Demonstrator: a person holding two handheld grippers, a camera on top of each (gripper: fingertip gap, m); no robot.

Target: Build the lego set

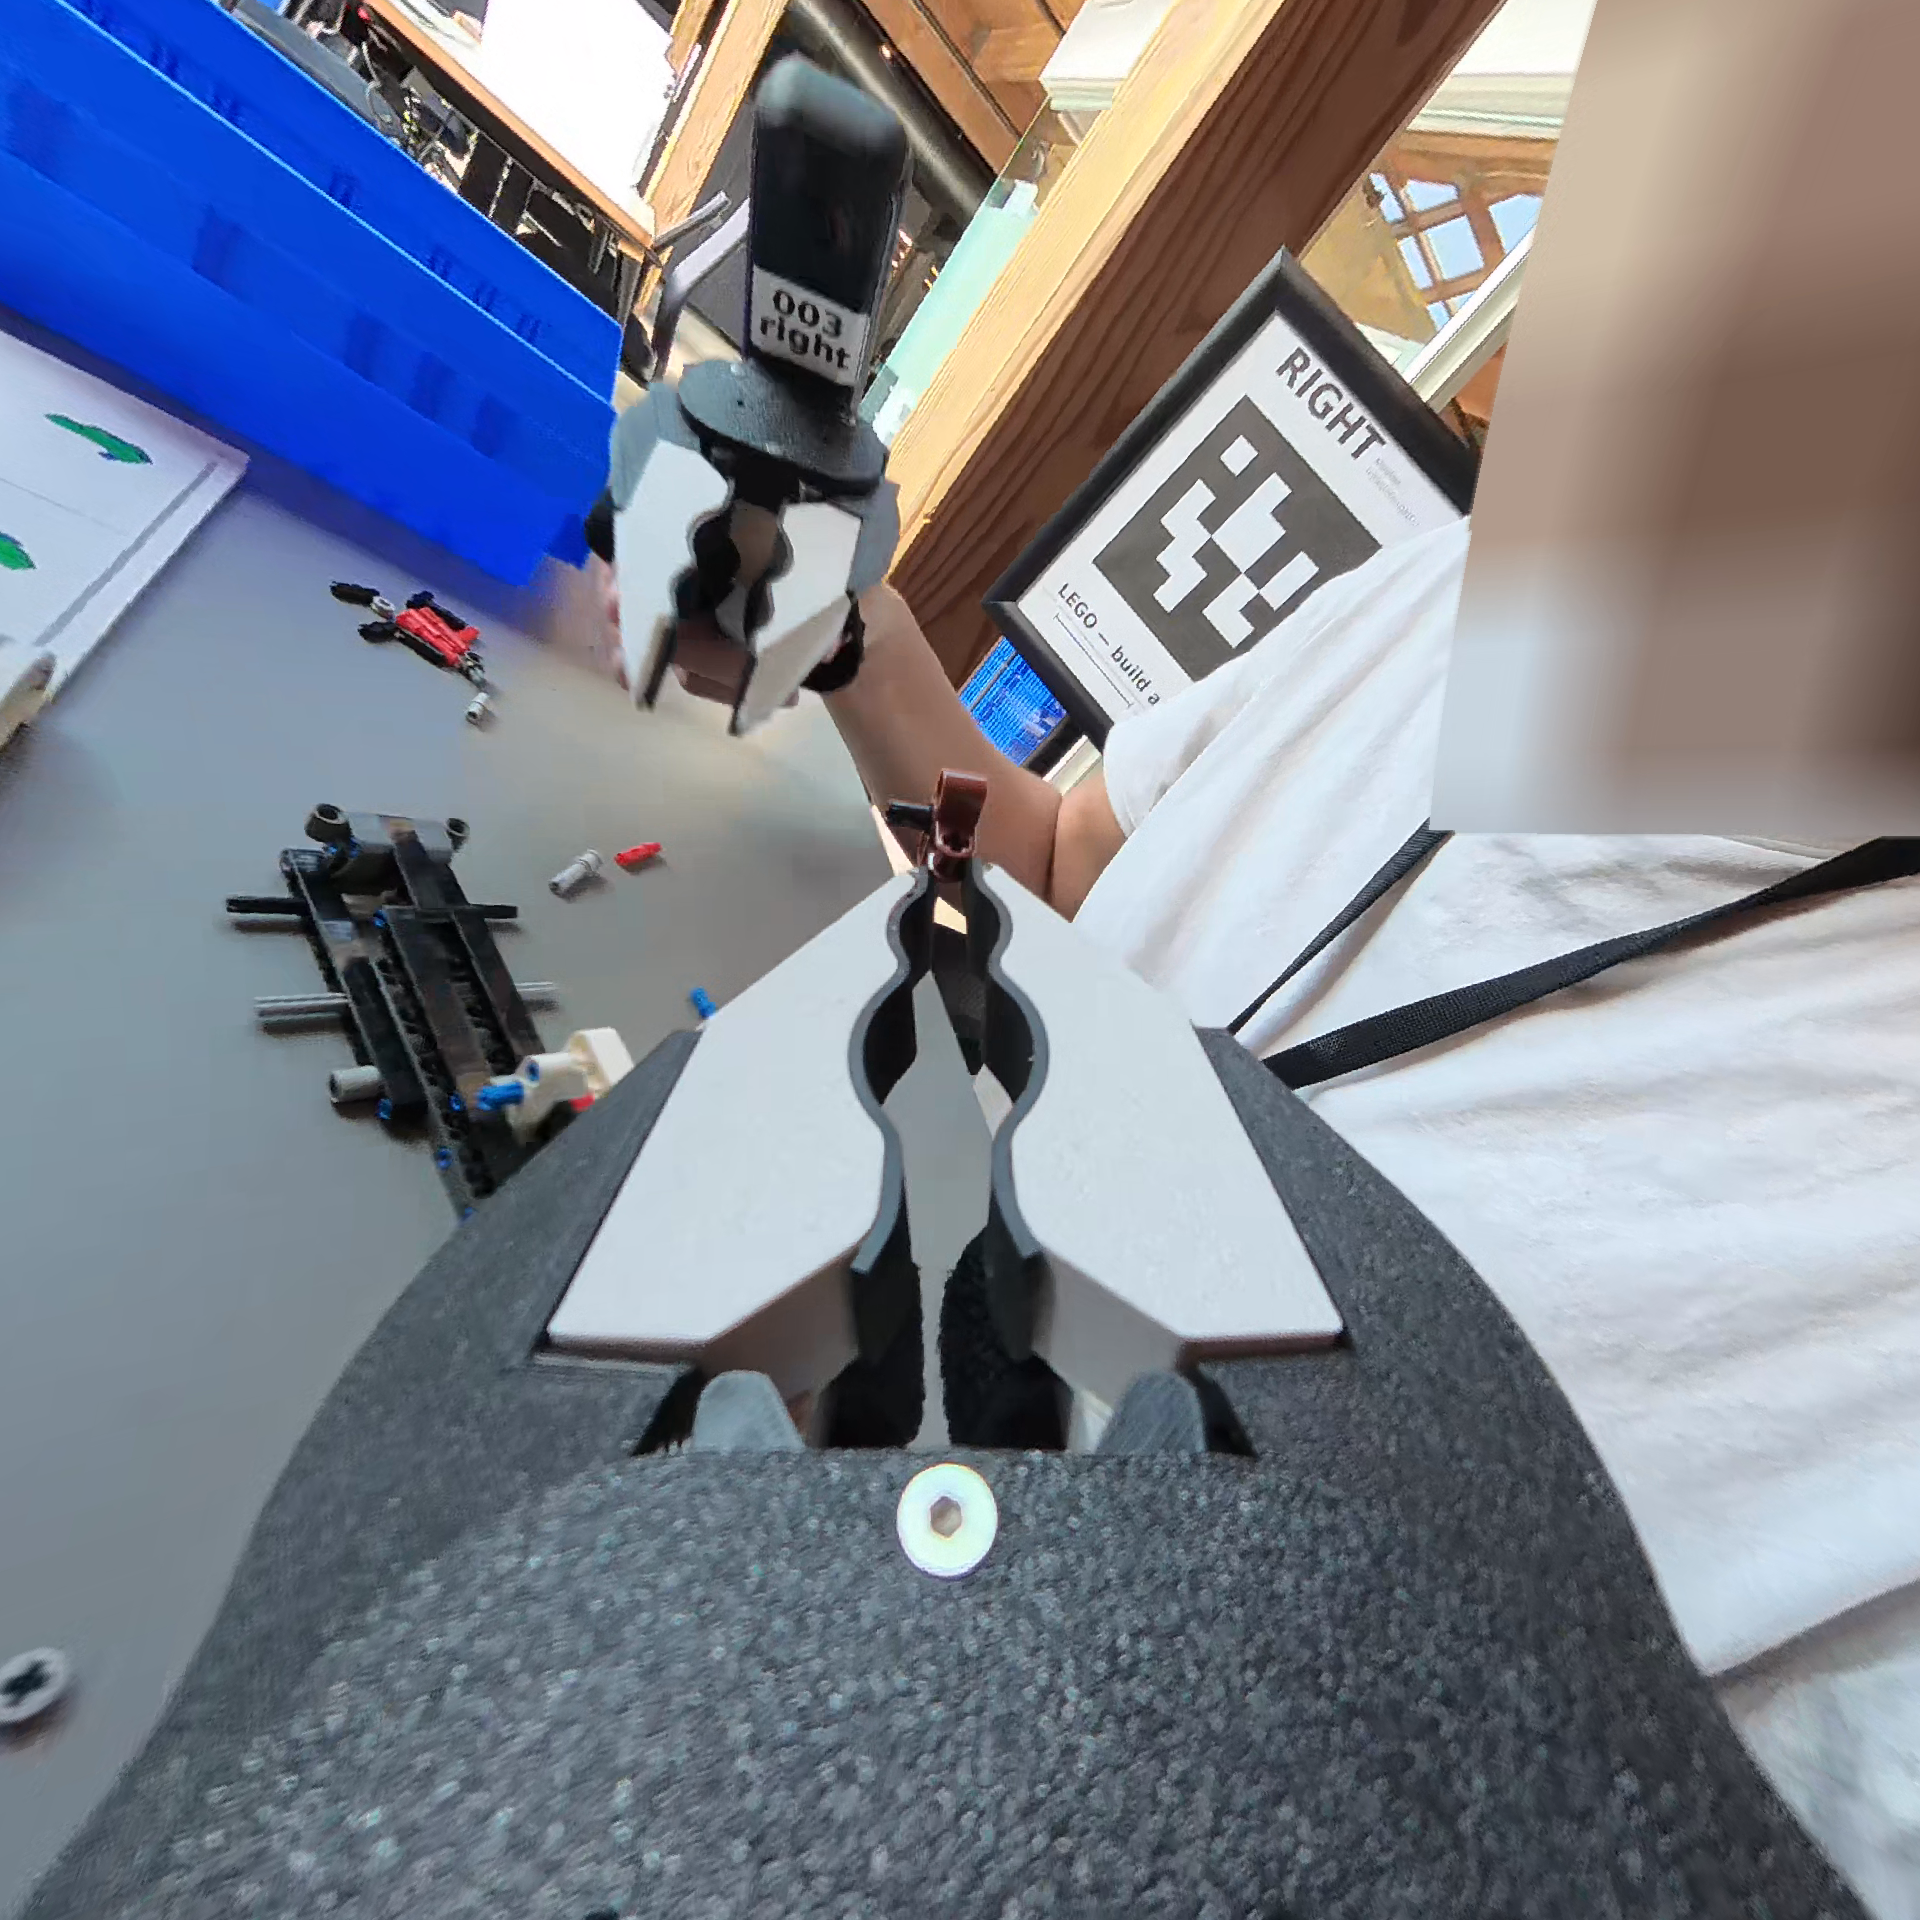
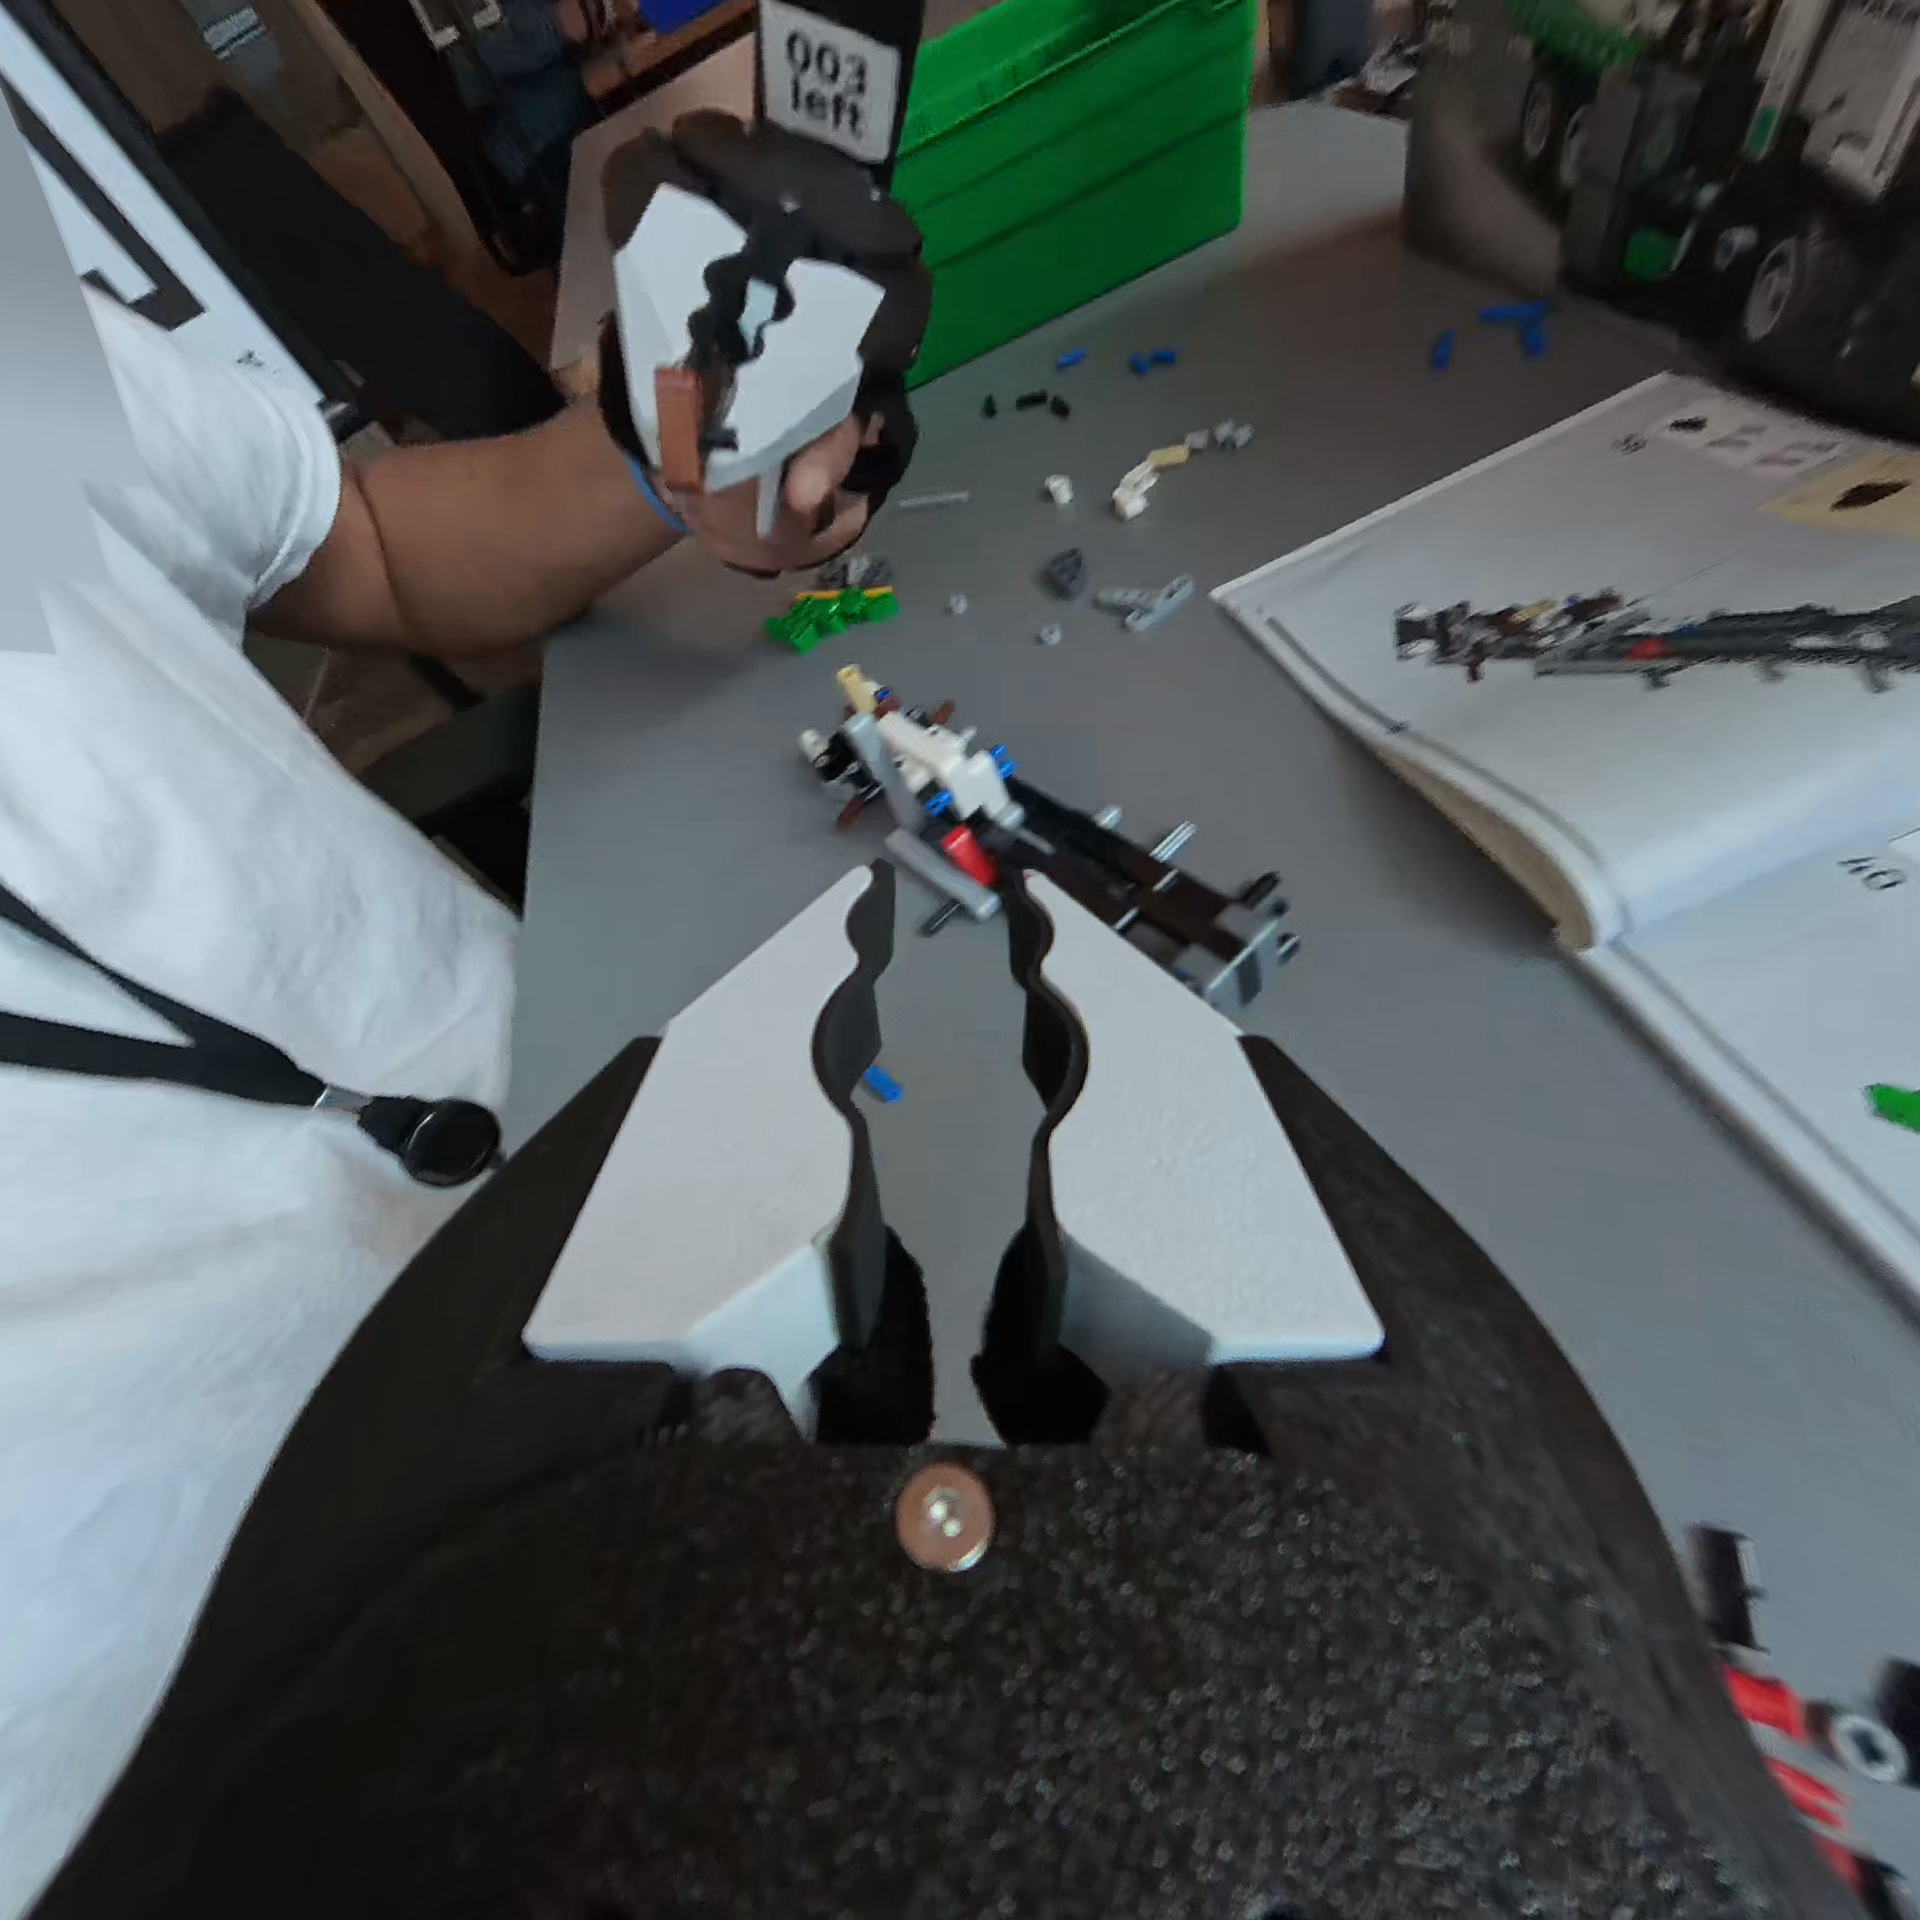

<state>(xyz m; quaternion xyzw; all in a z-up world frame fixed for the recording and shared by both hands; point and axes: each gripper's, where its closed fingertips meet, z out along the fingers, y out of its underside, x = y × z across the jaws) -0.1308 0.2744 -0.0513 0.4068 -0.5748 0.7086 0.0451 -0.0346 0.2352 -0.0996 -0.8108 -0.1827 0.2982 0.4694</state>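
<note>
My left gripper (image 1: 940, 881) is shut on a small brown Lego connector (image 1: 954, 816) with a black pin on its side, held up in the air near the person's white shirt. It also shows in the right wrist view (image 2: 717, 478), with the brown piece (image 2: 681, 431) between its tips. My right gripper (image 2: 945, 883) is open and empty above the table, and in the left wrist view (image 1: 696, 712) it hangs in the air. The part-built black chassis (image 1: 416, 997) lies on the grey table, its white and grey end (image 2: 935, 769) just beyond my right fingertips.
A blue bin (image 1: 312, 312) and a framed sign (image 1: 1226, 530) stand at the table's edges. A green bin (image 2: 1070, 156) stands at the back. An open instruction booklet (image 2: 1558, 748) lies to the right. Loose pieces lie scattered: red (image 1: 436, 629), green (image 2: 831, 613), blue (image 2: 1153, 358), grey (image 2: 1143, 603). One gripper's finger ends stand about 12 cm off the other's.
</note>
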